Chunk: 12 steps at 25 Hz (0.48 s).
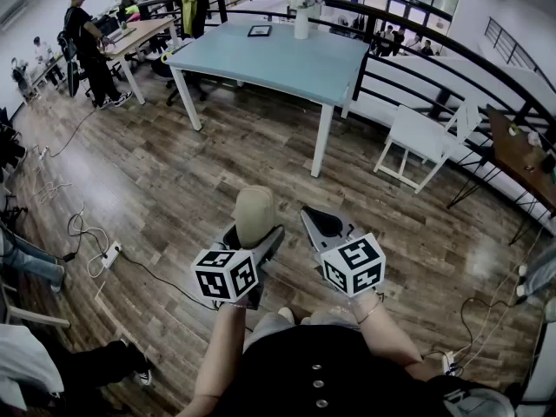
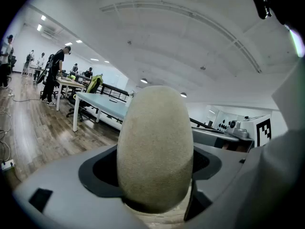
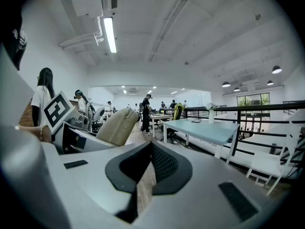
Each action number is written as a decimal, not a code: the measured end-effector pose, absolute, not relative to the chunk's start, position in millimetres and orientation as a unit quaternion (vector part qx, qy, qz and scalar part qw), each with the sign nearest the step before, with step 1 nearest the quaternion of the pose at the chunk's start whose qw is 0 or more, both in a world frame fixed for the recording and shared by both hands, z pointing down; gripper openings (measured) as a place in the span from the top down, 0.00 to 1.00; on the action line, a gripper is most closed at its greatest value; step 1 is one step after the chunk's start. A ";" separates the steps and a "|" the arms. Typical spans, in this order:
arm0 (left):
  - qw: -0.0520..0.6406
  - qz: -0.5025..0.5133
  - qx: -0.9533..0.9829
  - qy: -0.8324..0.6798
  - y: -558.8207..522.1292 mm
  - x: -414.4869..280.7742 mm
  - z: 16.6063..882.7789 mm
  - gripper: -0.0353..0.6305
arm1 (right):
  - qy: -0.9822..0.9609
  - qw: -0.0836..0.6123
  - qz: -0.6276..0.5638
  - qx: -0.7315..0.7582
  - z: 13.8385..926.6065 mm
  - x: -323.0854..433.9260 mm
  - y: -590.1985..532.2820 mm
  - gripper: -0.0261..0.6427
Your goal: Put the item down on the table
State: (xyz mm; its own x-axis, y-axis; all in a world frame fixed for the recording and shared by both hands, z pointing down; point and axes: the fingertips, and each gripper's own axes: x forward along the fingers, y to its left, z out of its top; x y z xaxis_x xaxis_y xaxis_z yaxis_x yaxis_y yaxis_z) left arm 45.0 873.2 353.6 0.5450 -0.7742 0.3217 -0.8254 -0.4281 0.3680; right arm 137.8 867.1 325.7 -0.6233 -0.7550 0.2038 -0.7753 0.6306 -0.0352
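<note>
A beige, egg-shaped item [image 1: 254, 214] with a rough surface stands upright between the jaws of my left gripper [image 1: 254, 235], which is shut on it. In the left gripper view the item [image 2: 155, 149] fills the middle and hides most of the gap. My right gripper [image 1: 322, 225] is held beside it, jaws shut with nothing between them; only a thin slit shows in the right gripper view [image 3: 148, 171]. That view also catches the item [image 3: 118, 126] at its left. The light blue table [image 1: 278, 59] stands some way ahead across the wooden floor.
On the table are a white vase [image 1: 301, 20] and a dark framed tablet [image 1: 259, 30]. A white chair [image 1: 421, 142] stands to its right, a black railing [image 1: 434, 68] behind. Cables and a power strip [image 1: 109, 254] lie on the floor left. A person [image 1: 87, 46] stands at far desks.
</note>
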 end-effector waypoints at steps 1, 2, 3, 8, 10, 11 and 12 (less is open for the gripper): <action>0.247 0.052 0.843 -0.474 870.9 46.7 354.4 0.32 | -0.899 0.087 0.059 0.425 326.1 138.9 864.3 0.96; 0.247 0.053 0.843 -0.474 868.6 48.0 355.1 0.32 | -0.899 0.088 0.058 0.424 326.6 139.5 861.4 0.96; 0.247 0.053 0.843 -0.474 866.1 48.7 355.8 0.32 | -0.900 0.089 0.057 0.424 327.3 139.4 858.7 0.96; 0.248 0.055 0.845 -0.471 856.8 47.1 359.5 0.32 | -0.902 0.092 0.057 0.418 331.0 132.6 851.4 0.96; 0.246 0.056 0.846 -0.470 854.6 48.2 359.9 0.32 | -0.902 0.093 0.054 0.418 332.1 131.9 850.5 0.96; 0.244 0.057 0.847 -0.468 852.8 49.0 359.7 0.32 | -0.901 0.095 0.052 0.419 332.5 132.2 849.0 0.96; 0.242 0.058 0.849 -0.466 850.6 49.4 359.2 0.32 | -0.900 0.098 0.050 0.422 332.8 132.4 846.5 0.96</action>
State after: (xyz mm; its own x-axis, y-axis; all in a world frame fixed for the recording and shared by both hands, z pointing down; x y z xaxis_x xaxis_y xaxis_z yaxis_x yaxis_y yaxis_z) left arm 49.4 850.6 359.2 0.5590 -0.7631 0.3244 -0.8193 -0.4482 0.3576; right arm 132.4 846.5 332.8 -0.6251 -0.7495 0.2179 -0.7689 0.6393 -0.0067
